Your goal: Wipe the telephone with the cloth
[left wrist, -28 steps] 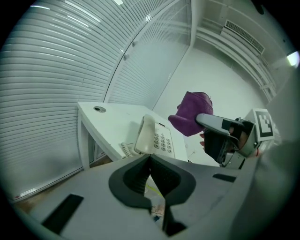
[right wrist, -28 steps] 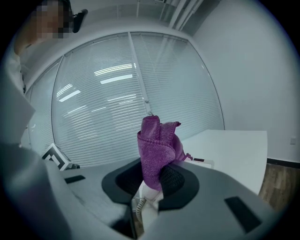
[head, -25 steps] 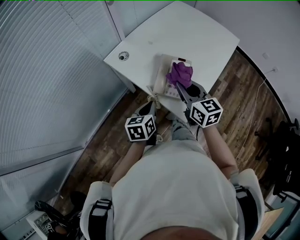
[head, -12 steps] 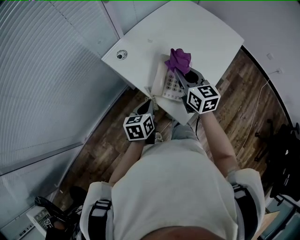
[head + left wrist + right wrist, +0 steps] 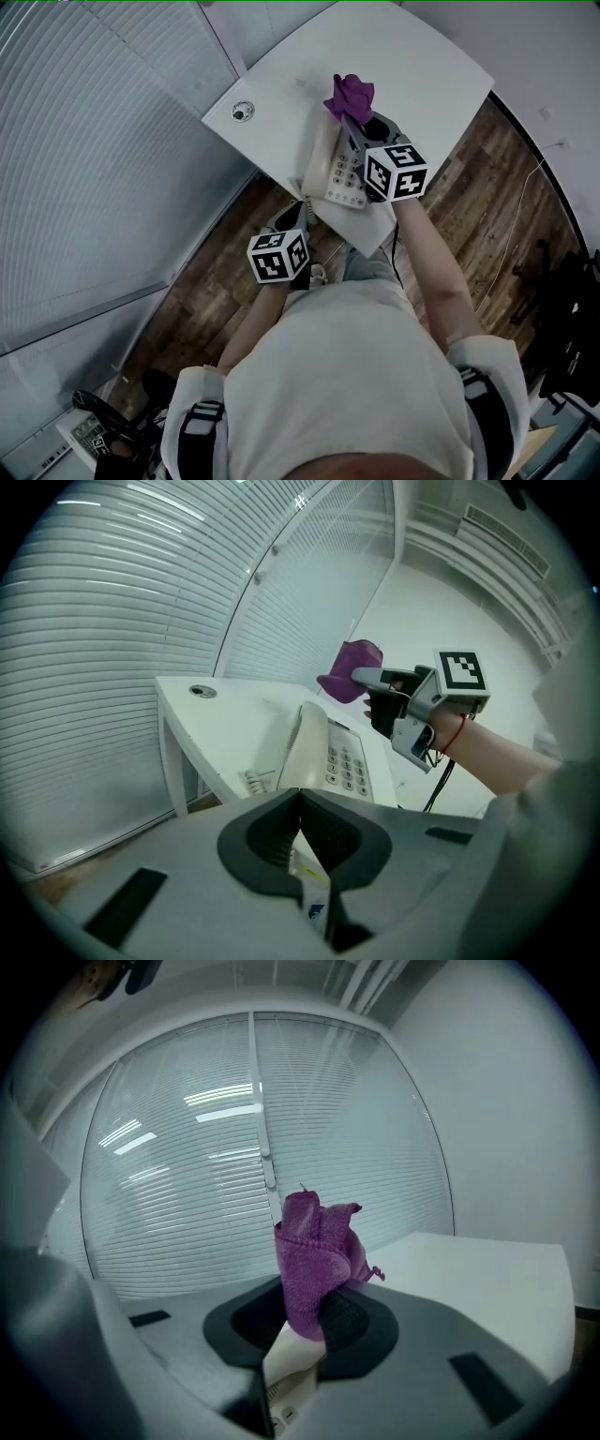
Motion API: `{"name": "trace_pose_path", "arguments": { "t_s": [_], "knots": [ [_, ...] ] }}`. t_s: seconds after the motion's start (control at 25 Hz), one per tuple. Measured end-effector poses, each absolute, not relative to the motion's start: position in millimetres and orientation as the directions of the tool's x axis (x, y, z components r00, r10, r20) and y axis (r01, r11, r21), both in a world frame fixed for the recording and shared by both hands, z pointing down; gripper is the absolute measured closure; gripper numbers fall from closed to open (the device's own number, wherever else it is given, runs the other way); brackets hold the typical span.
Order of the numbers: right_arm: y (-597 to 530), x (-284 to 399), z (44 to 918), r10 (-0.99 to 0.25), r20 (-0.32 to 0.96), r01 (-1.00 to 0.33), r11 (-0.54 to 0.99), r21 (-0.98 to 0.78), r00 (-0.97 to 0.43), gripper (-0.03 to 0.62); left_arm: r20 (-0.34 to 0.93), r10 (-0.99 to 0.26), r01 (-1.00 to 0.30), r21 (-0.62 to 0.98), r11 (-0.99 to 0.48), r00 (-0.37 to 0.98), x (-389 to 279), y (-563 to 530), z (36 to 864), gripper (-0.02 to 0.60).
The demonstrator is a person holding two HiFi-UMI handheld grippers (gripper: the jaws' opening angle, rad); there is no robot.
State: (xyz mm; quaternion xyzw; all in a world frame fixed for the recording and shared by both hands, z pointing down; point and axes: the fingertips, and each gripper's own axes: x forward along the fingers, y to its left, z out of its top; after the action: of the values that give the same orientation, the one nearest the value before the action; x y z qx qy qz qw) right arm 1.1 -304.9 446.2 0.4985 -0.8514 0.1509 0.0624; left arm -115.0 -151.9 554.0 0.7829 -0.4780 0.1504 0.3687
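- The white table (image 5: 412, 66) carried the telephone (image 5: 342, 171) close to its near corner. I judge that to have been your main risk: a firm stroke pulled toward you could have slid the set over the edge.
- The telephone lay flat with its handset (image 5: 305, 747) on the cradle along the left side and the keypad to the right. Nothing braced it, so a sideways swipe could have knocked the handset loose or pressed the keys.
- Your right gripper (image 5: 346, 114) reached over the telephone to its far end. Its jaws were clamped on the cloth, pinching it low down.
- Your left gripper (image 5: 300, 803) hung off the near edge of the table, pointed at the telephone. Its jaws were pressed together with nothing between them, and they touched nothing. It was too far back to steady the set if it moved.
- The purple cloth (image 5: 314, 1246) stood bunched upright out of the right jaws, at the telephone's far end. It looked lifted clear of the casing. Bunched like that, little fabric would have met the plastic, and the hard jaw tips could have scraped it instead.
- The coiled cord (image 5: 251, 782) lay at the telephone's near left corner, where a low pass could have snagged it.
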Motion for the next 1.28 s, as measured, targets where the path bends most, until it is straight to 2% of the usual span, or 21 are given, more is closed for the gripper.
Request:
{"name": "trace_pose_path", "arguments": {
  "t_s": [0.56,1.28],
  "knots": [
    [-331.3,-10.4,488.6,-0.803,0.365,-0.882,0.444,-0.160,-0.471,0.505,0.595,-0.636,-0.862,0.439,-0.255,0.491,-113.4,-158.3,560.4,0.560],
    [-308.5,-26.2,499.2,-0.787,0.393,-0.873,0.475,-0.109,-0.477,0.505,0.584,-0.648,-0.862,0.438,-0.256,0.489,-114.1,-151.0,554.5,0.560]
  ]
}}
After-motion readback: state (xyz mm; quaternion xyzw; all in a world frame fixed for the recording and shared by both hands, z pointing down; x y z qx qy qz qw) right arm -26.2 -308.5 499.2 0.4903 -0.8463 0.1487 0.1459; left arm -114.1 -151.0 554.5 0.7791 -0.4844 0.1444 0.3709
